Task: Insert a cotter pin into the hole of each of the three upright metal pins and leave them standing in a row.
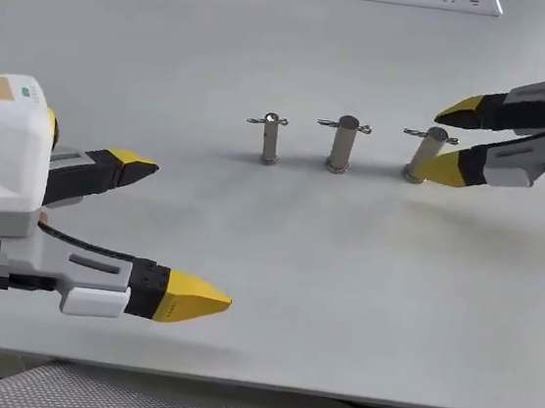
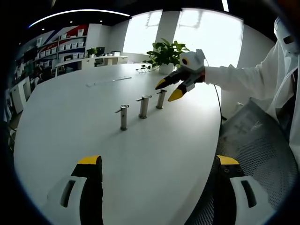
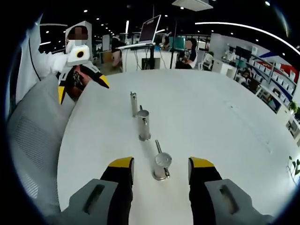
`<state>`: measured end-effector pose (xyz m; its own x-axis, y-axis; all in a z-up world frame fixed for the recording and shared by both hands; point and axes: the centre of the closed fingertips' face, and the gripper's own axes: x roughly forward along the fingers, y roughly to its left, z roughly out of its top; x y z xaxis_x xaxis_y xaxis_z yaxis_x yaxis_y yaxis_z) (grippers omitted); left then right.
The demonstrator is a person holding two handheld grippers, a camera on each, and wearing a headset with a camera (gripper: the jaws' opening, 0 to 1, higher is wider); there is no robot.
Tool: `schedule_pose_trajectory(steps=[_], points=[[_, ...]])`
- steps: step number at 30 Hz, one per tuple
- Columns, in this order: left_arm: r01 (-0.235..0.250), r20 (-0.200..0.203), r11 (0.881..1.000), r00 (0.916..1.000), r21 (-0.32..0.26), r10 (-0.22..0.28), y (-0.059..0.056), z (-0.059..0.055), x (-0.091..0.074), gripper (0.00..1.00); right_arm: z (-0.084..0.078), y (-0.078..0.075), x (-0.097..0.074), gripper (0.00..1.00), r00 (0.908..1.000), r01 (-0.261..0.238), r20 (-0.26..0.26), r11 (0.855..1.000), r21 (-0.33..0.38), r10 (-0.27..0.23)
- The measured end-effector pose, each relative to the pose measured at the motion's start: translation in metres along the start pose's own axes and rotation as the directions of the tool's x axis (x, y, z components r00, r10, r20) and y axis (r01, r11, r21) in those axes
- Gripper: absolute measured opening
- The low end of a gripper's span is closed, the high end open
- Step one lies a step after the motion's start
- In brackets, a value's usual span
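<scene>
We've got the three metal pins (image 1: 339, 145) standing in a row mid-frame, cotter pins (image 1: 267, 120) through their tops. The right-hand pin (image 1: 425, 157) sits between our right gripper's (image 1: 435, 144) spread jaws. Our left gripper (image 1: 190, 234) hangs lower left, jaws apart too.

Bare silvery metal pins (image 1: 341, 148), smooth matt white table (image 1: 295, 266), left gripper (image 1: 190, 234) shell seemingly glossy plastic, grey mesh chair (image 2: 253, 140)
</scene>
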<state>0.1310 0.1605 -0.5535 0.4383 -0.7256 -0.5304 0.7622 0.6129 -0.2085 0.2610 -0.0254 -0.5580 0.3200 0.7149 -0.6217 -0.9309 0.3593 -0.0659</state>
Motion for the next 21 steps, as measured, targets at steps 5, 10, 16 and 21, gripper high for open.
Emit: schedule_pose_trajectory(steps=[5,10,16,21], points=[[-0.019,0.059,0.999,0.9980,-0.033,0.021,0.005,0.008,0.000,0.99,0.014,0.013,-0.016,0.67,0.9966,0.048,0.063,0.994,0.095,-0.054],[-0.020,0.098,0.998,0.9949,-0.062,0.026,0.007,0.012,-0.001,0.99,0.008,0.024,-0.029,0.78,0.9901,0.113,0.064,0.979,0.171,-0.125],[-0.023,0.128,0.996,0.9911,-0.085,0.034,0.011,0.014,-0.004,0.99,0.007,0.040,-0.041,0.92,0.9746,0.164,0.099,0.942,0.293,-0.201],[-0.032,0.159,0.994,0.9861,-0.106,0.049,0.015,0.015,-0.008,0.99,0.006,0.057,-0.045,0.98,0.9708,0.155,0.111,0.910,0.385,-0.213]])
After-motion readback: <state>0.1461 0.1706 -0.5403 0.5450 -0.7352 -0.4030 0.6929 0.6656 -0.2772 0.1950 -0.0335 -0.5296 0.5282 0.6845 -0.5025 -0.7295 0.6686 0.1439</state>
